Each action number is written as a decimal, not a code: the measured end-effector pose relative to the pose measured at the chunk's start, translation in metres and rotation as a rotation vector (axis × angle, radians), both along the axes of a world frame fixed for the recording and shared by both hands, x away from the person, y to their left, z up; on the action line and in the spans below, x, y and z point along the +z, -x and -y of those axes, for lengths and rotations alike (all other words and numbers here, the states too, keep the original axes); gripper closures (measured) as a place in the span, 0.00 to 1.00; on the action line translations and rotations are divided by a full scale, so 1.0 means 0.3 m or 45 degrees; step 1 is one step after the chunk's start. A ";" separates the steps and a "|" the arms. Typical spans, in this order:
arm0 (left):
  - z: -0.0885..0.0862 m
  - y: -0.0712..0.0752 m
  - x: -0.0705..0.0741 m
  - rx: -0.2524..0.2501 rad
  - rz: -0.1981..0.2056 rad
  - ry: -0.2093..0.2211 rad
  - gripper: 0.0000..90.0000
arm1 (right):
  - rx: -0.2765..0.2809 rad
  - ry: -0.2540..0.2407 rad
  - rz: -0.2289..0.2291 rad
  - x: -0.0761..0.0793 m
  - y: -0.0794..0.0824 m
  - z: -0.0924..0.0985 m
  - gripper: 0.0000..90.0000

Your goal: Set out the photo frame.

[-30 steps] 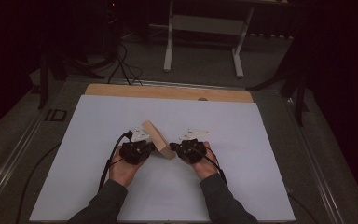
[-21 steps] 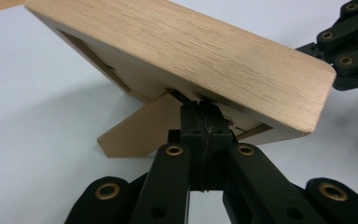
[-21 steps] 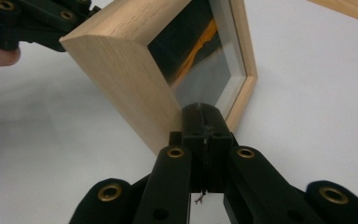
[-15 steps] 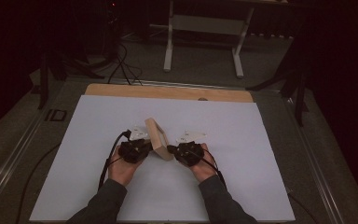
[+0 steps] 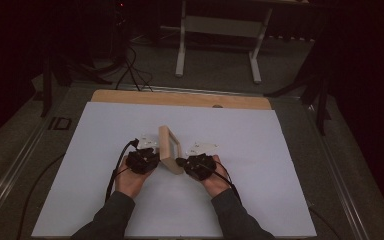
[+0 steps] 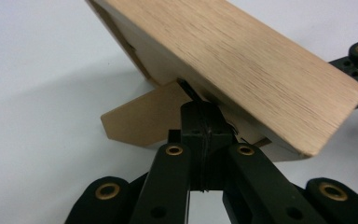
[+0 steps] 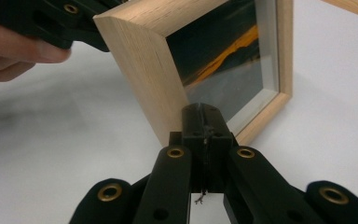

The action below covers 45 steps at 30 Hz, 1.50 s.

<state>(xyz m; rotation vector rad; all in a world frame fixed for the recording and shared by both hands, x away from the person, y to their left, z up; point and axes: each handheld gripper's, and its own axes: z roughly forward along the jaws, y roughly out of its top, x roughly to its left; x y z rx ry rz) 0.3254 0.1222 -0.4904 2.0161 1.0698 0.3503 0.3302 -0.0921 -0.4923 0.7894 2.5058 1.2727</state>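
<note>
A light wooden picture frame (image 5: 170, 150) stands on edge on the white sheet (image 5: 260, 150), between my two grippers. Its glass front (image 7: 223, 51) shows a dark picture with an orange streak. Behind the plain wooden back (image 6: 242, 60), a fold-out stand (image 6: 140, 119) rests on the sheet. My left gripper (image 5: 156, 159) is shut, its tips (image 6: 200, 109) against the frame's back, right where the stand joins. My right gripper (image 5: 180, 162) is shut too, its tips (image 7: 201, 112) at the frame's lower front corner by the glass. Nothing shows between either pair of jaws.
A hand (image 7: 14, 51) holds the other gripper (image 7: 51, 23) behind the frame. The sheet lies on a wooden board (image 5: 180, 98) whose far edge shows. A cable (image 5: 115, 172) trails from the left gripper. White stand legs (image 5: 217, 30) and floor cables lie beyond the table.
The frame has shifted slightly and stands a little more upright between the grippers. Both hands have stayed almost in place, jaws shut throughout.
</note>
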 end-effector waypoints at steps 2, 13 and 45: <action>-0.003 -0.002 -0.002 -0.003 -0.005 -0.001 0.99 | 0.005 -0.001 -0.002 0.000 0.003 -0.005 1.00; -0.016 -0.008 -0.008 0.005 -0.011 0.012 0.99 | 0.033 0.003 0.002 0.000 0.015 -0.028 1.00; -0.120 0.007 0.045 0.181 0.042 0.108 0.62 | 0.022 0.001 0.019 0.018 0.018 0.010 0.68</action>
